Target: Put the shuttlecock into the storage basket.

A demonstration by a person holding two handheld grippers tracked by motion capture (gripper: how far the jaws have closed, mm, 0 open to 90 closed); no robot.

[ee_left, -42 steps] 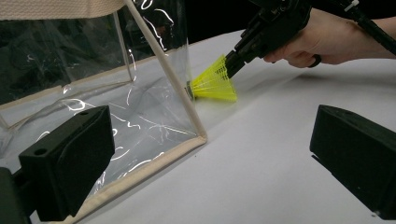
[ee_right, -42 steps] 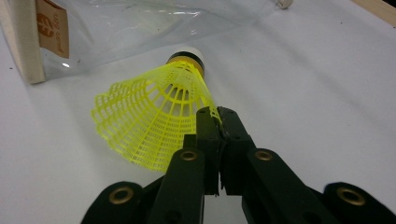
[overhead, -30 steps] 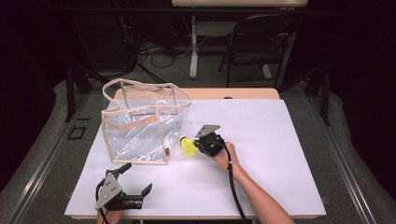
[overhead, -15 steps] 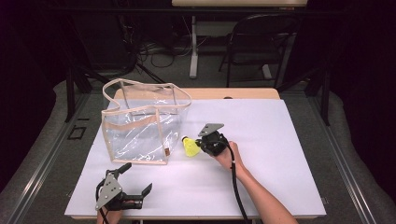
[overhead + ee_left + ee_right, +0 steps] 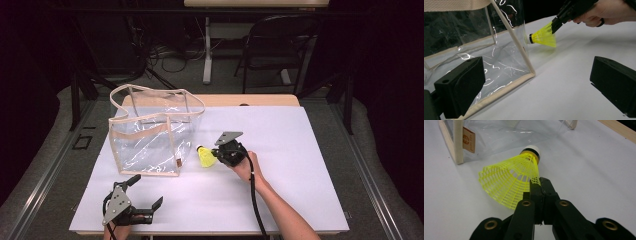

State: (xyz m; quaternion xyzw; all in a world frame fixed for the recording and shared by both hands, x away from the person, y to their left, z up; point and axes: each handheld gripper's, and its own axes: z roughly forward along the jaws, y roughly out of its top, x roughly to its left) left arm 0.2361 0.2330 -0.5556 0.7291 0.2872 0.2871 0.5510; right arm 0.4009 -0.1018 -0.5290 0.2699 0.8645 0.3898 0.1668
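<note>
The right tongs (image 5: 216,155), clamped on the yellow shuttlecock's (image 5: 205,157) skirt, have barely moved beside the clear tote bag (image 5: 150,140); the left tongs (image 5: 145,192) rest wide open.

A black chair (image 5: 280,47) stands beyond the white table (image 5: 310,165).

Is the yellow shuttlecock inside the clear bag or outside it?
Outside. The shuttlecock is beside the bag, its skirt pinched by the right gripper.

Yellow mesh shuttlecock (image 5: 509,183) (white-tipped), clear bag (image 5: 150,142) with beige trim.
</note>
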